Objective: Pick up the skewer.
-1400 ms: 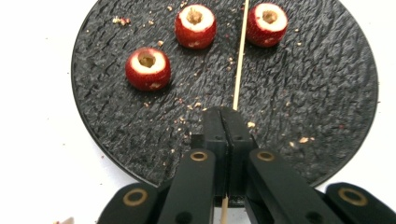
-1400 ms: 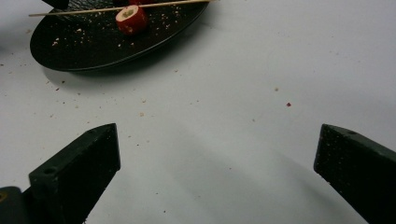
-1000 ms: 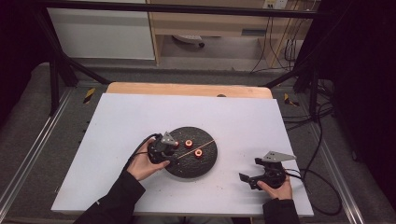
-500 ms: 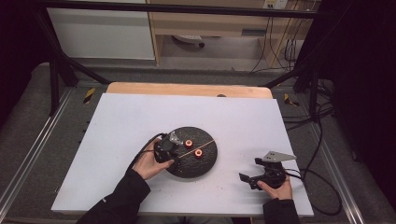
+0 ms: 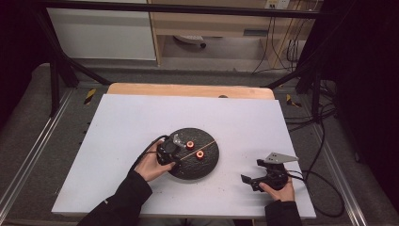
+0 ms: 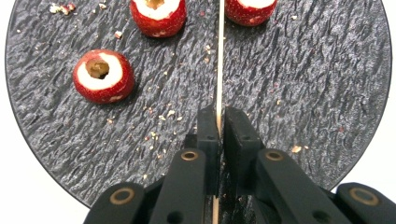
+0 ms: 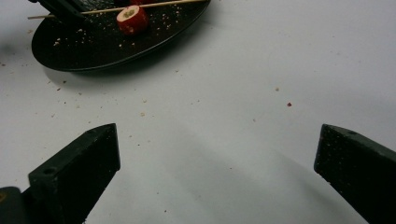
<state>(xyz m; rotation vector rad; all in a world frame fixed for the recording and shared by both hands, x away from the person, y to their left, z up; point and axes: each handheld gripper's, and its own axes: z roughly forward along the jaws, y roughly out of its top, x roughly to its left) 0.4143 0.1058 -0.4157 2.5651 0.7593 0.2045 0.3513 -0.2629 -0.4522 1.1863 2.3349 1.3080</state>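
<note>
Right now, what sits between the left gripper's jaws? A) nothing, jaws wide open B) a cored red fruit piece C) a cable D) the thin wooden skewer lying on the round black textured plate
D: in the left gripper view the left gripper has its two black jaws shut on the thin wooden skewer, over the round black textured plate; the cored red fruit pieces lie apart from it.

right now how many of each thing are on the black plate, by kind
red hollowed fruit pieces: 3
wooden skewer: 1
total on the black plate: 4

The left gripper is shut on the skewer, its jaws having just been closing; the right gripper is open over the white table.
</note>
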